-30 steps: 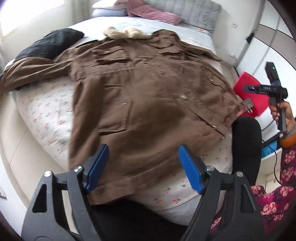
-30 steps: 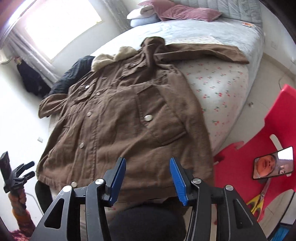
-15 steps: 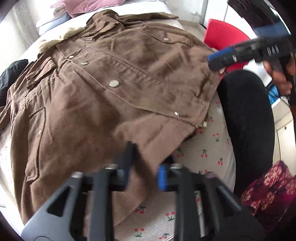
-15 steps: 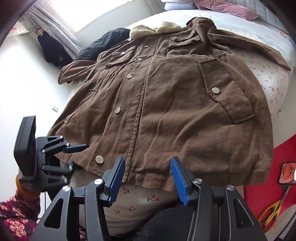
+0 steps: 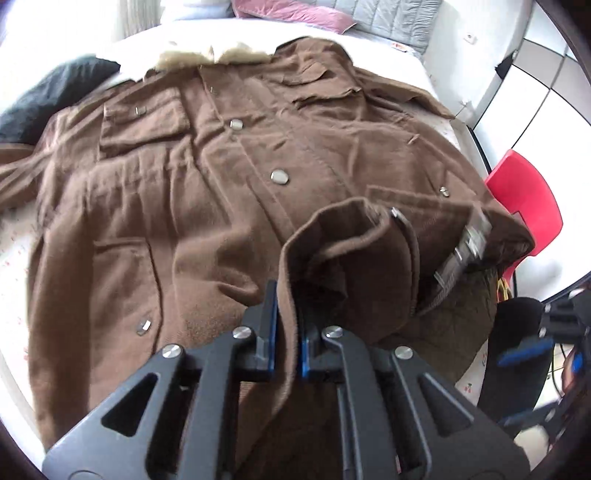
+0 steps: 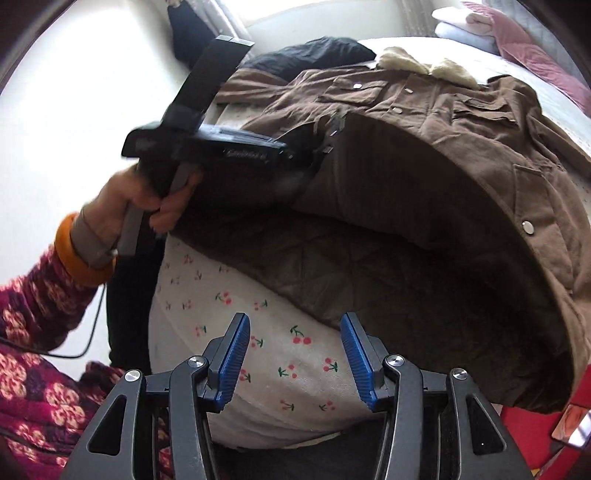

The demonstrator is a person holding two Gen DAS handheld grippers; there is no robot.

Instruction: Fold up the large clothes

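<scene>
Left gripper (image 5: 285, 334) clamped tight on the hem of the brown coat (image 5: 177, 206), jaws just snapped closed with the cloth between them, corner lifted and curled back to bare the dark quilted lining (image 6: 332, 266); right gripper (image 6: 295, 363) half open over the cherry-print sheet (image 6: 221, 314), nothing between its blue pads. Beyond, rest of coat spread flat across the bed, cream fur collar (image 5: 210, 55) at the far end, pink pillow (image 5: 291, 13) behind. Lettering on the left gripper's side too blurred to read.

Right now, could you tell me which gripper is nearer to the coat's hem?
Left. The left gripper is clamped on the coat hem, lifting it; the right gripper hangs open over the bedsheet, short of it.
</scene>
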